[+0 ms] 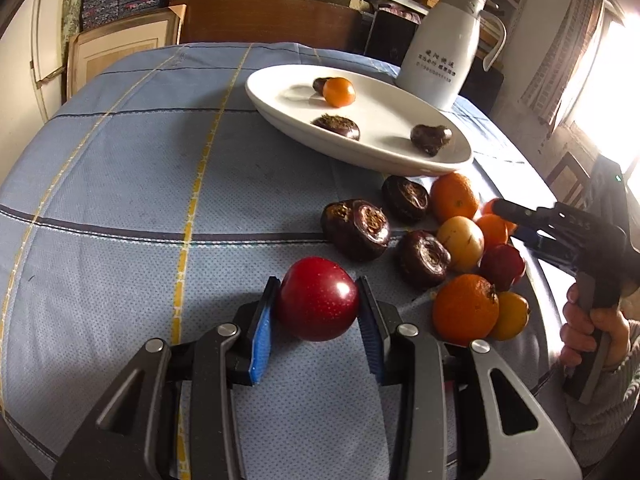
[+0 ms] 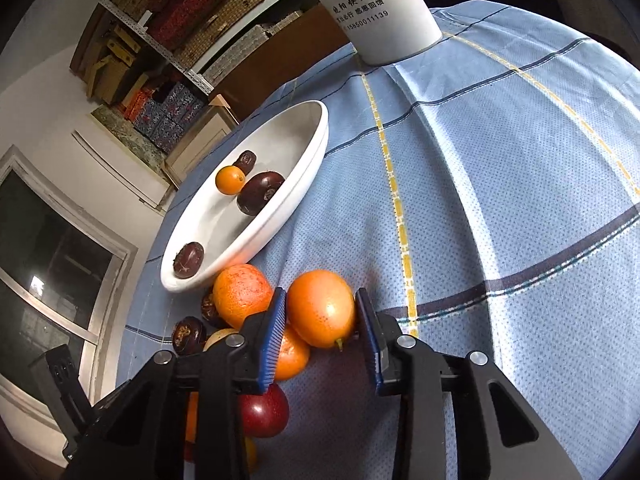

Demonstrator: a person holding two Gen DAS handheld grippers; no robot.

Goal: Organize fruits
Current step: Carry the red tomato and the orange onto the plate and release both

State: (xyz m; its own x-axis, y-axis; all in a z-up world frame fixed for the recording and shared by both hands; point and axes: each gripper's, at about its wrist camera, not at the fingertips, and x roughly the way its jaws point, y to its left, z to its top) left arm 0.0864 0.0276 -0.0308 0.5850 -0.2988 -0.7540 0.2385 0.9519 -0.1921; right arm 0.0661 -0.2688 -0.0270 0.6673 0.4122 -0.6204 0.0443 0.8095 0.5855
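Note:
My left gripper (image 1: 318,304) is shut on a dark red fruit (image 1: 318,304) just above the blue cloth. My right gripper (image 2: 322,314) is shut on a small orange fruit (image 2: 322,314); it also shows in the left wrist view (image 1: 516,216) at the right of the pile. A white oval plate (image 1: 400,152) holds three dark water chestnuts and a small orange fruit (image 1: 339,91); the plate also shows in the right wrist view (image 2: 280,216). A pile of oranges (image 1: 466,308), dark water chestnuts (image 1: 356,228) and red and yellow fruits lies in front of the plate.
A tall white thermos jug (image 1: 444,48) stands behind the plate, also in the right wrist view (image 2: 380,12). The table edge runs close by the pile on the right. Shelves with boxes stand beyond the table.

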